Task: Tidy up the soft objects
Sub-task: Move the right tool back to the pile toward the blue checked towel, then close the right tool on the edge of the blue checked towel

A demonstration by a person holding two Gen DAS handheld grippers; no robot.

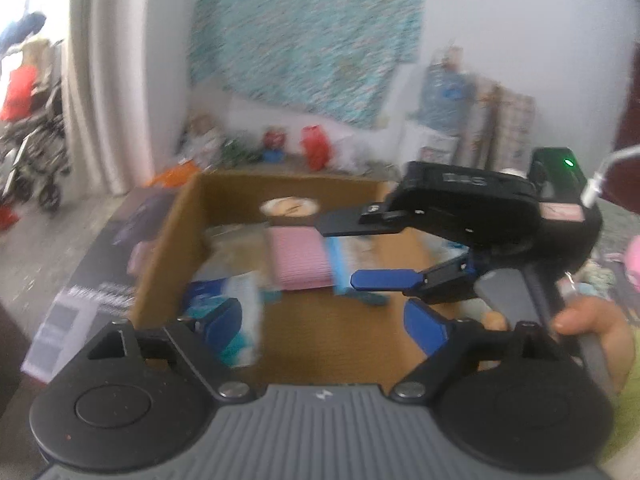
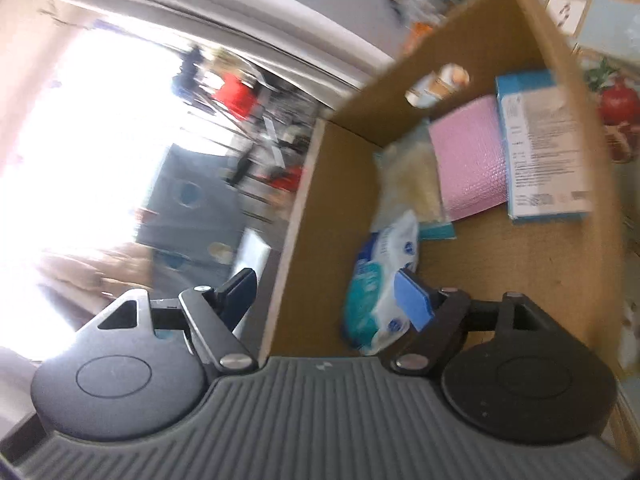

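An open cardboard box (image 1: 168,236) (image 2: 352,152) holds several soft packs: a white and blue wipes pack (image 1: 236,312) (image 2: 380,284), a pink pack (image 1: 298,258) (image 2: 470,164), a pale clear bag (image 2: 408,180) and a blue and white pack (image 2: 544,148). My left gripper (image 1: 324,322) is open and empty over the box's near edge. My right gripper (image 2: 324,296) is open and empty, straddling the box's left wall; it also shows in the left wrist view (image 1: 356,252) reaching in from the right above the pink pack.
The box sits on a dark printed mat (image 1: 88,280). A curtain (image 1: 104,80) and a turquoise cloth (image 1: 308,36) hang on the back wall. Red bags (image 1: 316,146) and wrapped boxes (image 1: 472,120) stand behind. A stroller (image 1: 36,152) is at far left.
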